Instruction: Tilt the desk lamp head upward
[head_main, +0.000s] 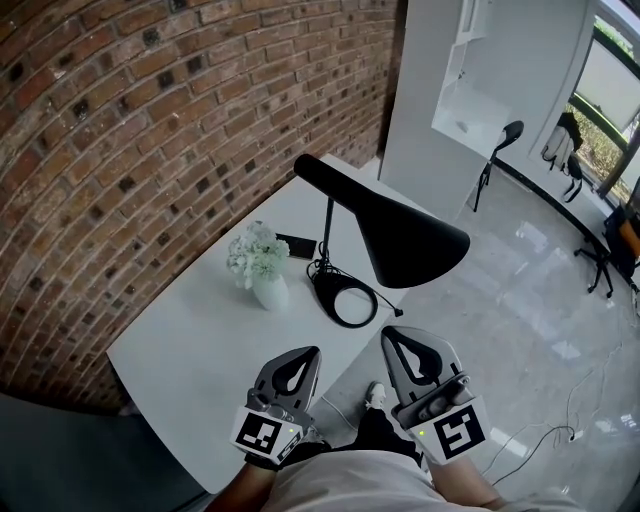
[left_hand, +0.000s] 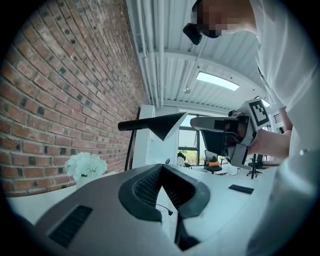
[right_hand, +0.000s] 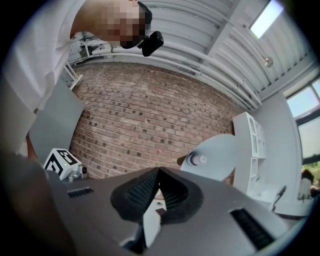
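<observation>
Evidently poised to reach — left gripper (head_main: 300, 362) and right gripper (head_main: 404, 348) hover short of the lamp head (head_main: 400, 236), jaws closed and empty.

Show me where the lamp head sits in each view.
Head view: lamp head, a black cone right of centre.
Left gripper view: lamp head, upper centre, seen side-on.
Right gripper view: lamp head, right of centre, seen from underneath.
Shared landmark: the brick wall behind it.
</observation>
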